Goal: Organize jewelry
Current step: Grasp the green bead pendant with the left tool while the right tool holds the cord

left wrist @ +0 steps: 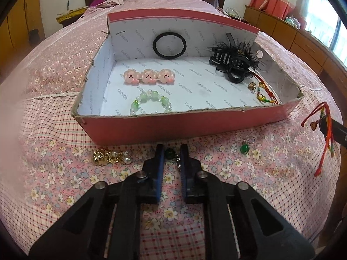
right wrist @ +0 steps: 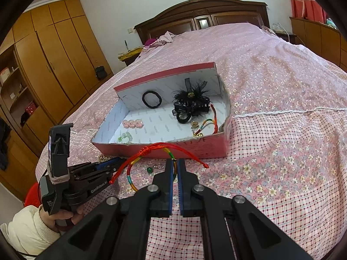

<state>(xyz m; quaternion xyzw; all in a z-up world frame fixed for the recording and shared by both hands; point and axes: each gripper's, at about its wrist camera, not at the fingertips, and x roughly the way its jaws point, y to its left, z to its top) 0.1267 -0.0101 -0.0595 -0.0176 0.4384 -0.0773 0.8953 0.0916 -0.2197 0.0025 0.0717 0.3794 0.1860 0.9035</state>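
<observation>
Two claws work over a bed beside a red box of jewelry.

The right claw (right wrist: 175,162) is clenched on a red braided cord bracelet (right wrist: 138,162), which hangs in the air in front of the box (right wrist: 164,149), its loose ends trailing to either side. The left claw (left wrist: 171,151) rests low on the floral bedspread (left wrist: 227,173), fingers parted around a dark green bead earring (left wrist: 169,153) without closing on it. A second green earring (left wrist: 245,148) lies near, to the right; gold pieces (left wrist: 104,157) lie to the left.
</observation>
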